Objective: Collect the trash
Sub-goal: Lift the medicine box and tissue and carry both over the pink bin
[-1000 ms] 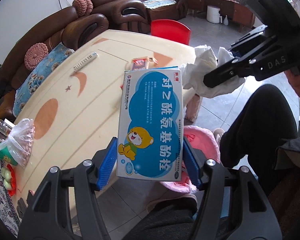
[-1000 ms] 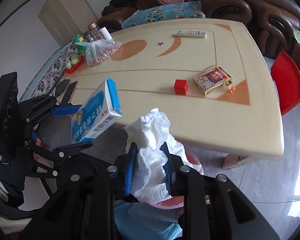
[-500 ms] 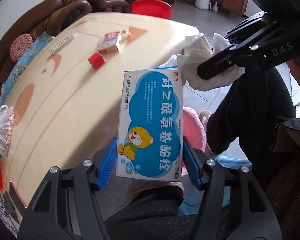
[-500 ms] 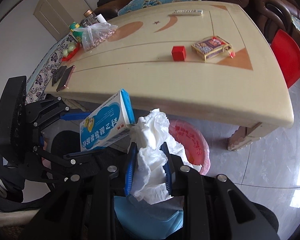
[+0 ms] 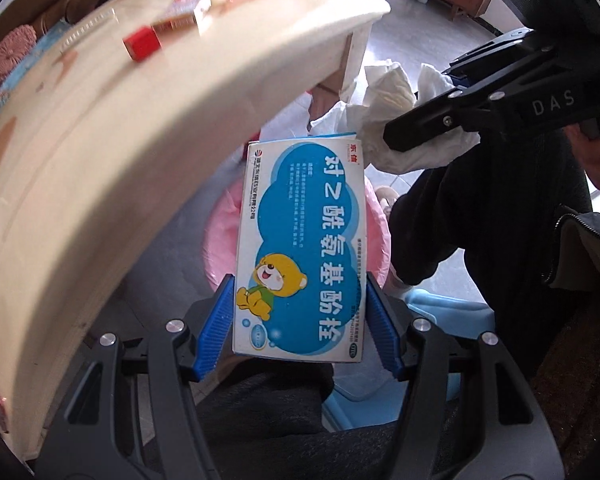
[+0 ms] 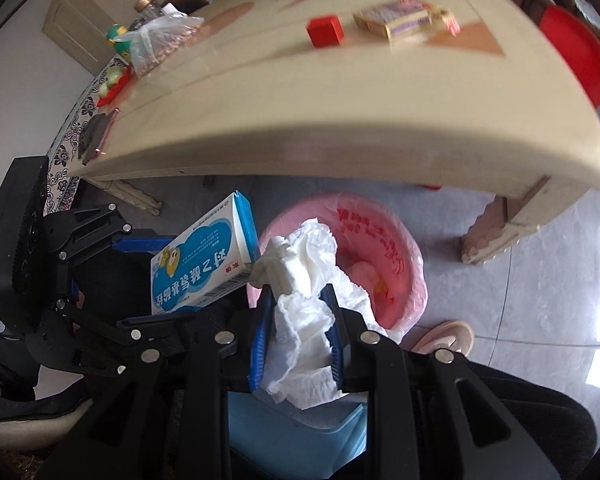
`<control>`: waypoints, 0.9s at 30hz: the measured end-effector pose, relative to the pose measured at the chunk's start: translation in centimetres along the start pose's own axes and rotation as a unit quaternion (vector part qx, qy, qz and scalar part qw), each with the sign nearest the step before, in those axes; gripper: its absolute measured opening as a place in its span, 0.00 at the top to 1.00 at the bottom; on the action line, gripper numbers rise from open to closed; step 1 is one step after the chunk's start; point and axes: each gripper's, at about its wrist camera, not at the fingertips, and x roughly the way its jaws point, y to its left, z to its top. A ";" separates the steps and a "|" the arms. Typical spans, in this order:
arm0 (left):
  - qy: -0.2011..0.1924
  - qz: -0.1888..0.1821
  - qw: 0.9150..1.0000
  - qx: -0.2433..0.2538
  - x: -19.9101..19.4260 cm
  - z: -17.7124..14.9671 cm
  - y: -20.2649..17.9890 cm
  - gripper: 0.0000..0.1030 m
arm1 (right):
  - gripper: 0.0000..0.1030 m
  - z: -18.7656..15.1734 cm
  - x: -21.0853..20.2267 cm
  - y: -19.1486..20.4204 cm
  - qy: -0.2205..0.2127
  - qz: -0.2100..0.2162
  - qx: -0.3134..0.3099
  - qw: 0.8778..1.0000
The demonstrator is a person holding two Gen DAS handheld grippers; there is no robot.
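Left hand-held gripper (image 5: 300, 322) clamps the medicine box (image 5: 300, 248), right hand-held gripper (image 6: 298, 334) clamps crumpled tissue (image 6: 304, 312) — both just above the pink bin (image 6: 414, 276). Dropping remains — desk (image 6: 340, 112) items too.

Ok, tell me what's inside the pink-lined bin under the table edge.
The pink-lined bin shows a few small scraps on its liner. The white tissue in the right gripper covers its near side.
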 end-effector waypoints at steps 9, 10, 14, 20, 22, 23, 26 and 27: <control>0.047 -0.037 0.997 -0.038 5.8 0.4 1.9 0.40 | 0.76 0.1 4.9 -3.3 0.024 0.000 0.038 0.999; 0.050 -0.040 0.997 -0.043 6.3 0.5 2.0 0.40 | 0.76 0.1 5.6 -3.6 0.029 -0.001 0.041 0.999; 0.068 -0.051 0.994 -0.067 9.0 0.5 2.7 0.40 | 0.76 0.0 8.3 -4.8 0.042 -0.014 0.048 0.998; 0.101 -0.048 0.990 -0.083 12.0 0.3 3.7 0.40 | 0.76 0.0 12.2 -5.8 0.052 -0.027 0.049 0.997; 0.110 -0.050 0.988 -0.094 12.8 0.3 4.2 0.40 | 0.76 -0.1 13.3 -6.2 0.061 -0.024 0.051 0.997; 0.113 -0.051 0.988 -0.097 13.1 0.4 4.3 0.40 | 0.76 -0.2 13.7 -6.5 0.065 -0.023 0.053 0.996; 0.119 -0.051 0.987 -0.099 13.8 0.6 4.4 0.40 | 0.76 -0.2 15.2 -7.2 0.083 -0.016 0.064 0.994; 0.119 -0.049 0.987 -0.099 14.0 0.6 4.5 0.40 | 0.76 -0.2 15.4 -7.3 0.085 -0.013 0.068 0.994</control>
